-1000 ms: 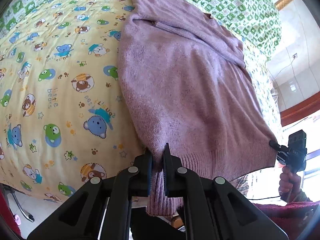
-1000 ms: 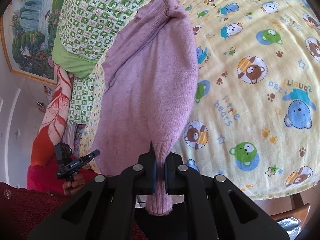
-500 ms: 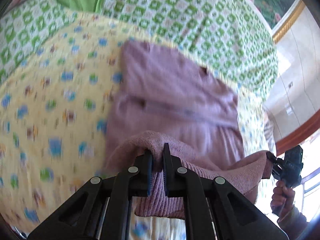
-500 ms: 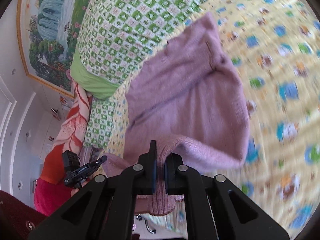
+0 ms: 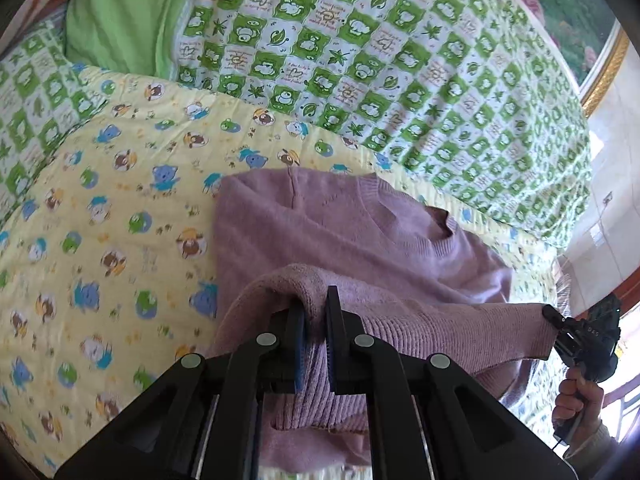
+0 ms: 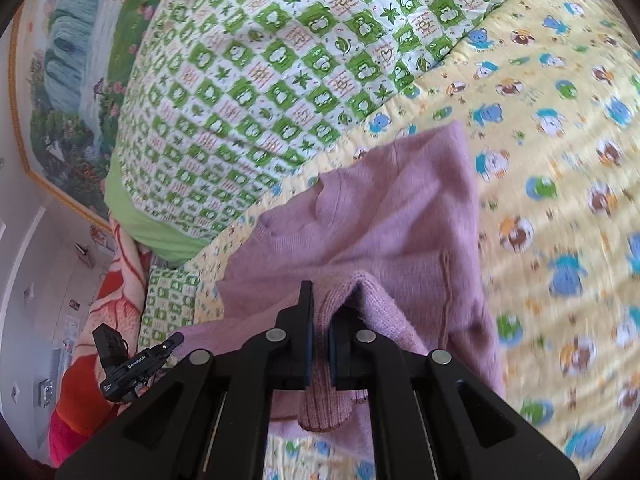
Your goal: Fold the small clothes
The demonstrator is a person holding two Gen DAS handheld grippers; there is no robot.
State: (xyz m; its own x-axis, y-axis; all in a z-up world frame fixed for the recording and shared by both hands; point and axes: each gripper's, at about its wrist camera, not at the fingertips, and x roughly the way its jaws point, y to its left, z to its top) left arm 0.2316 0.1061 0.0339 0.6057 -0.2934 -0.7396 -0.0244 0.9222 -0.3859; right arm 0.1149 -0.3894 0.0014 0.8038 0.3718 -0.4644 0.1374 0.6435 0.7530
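Left wrist view shows the left gripper (image 5: 316, 316) clamped on the ribbed hem of a lilac knit sweater (image 5: 344, 236), its jaws nearly together with a fold of the knit pinched between them. The hem hangs raised above the sweater's upper half, which lies flat on a yellow bear-print quilt (image 5: 100, 240) with the V-neck toward a green checked quilt (image 5: 360, 60). At the far right the right gripper (image 5: 554, 320) grips the other hem corner, the hem stretched between the two, a hand (image 5: 576, 404) below it on the handle.

From the right wrist, the right gripper (image 6: 320, 320) likewise pinches ribbed hem, and the left gripper (image 6: 172, 340) appears at the lower left, probably holding the hem's far corner, though the contact is small there. A landscape painting (image 6: 72, 60) hangs on the wall behind.
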